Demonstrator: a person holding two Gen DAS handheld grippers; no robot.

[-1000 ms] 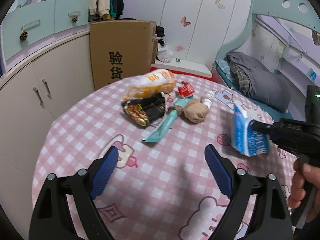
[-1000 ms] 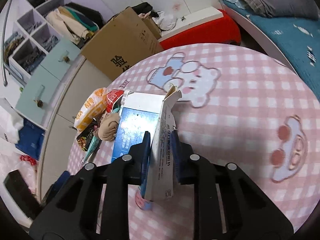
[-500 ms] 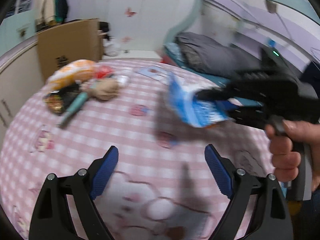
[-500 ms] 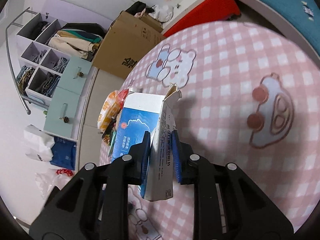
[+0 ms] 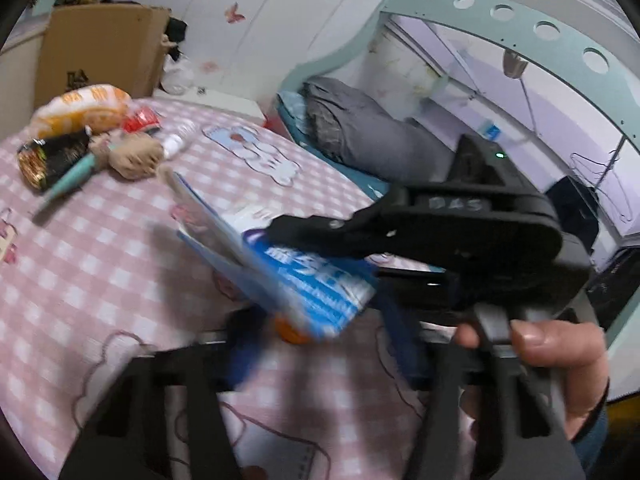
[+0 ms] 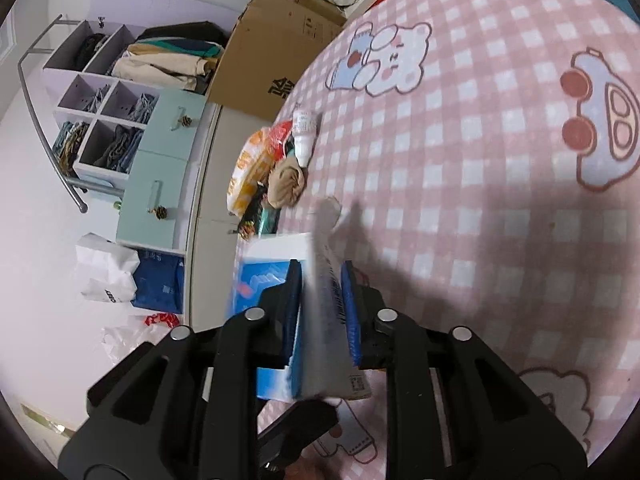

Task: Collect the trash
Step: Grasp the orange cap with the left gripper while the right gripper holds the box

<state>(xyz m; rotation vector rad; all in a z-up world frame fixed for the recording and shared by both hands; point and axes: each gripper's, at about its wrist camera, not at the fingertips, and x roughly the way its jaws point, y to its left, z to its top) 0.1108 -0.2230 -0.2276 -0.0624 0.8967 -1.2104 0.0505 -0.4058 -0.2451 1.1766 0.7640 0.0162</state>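
Your right gripper is clamped on the blue and white carton, flattened between the two blue pads, and holds it above the pink checked table. In the left wrist view the same carton hangs from the right gripper just in front of your left gripper. The left jaws have just been closing, and the low corner of the carton sits between them; the blur hides whether the pads press it. Your hand grips the right handle. The other trash, that is wrappers, a brown wad and a small bottle, lies together near the far edge of the table.
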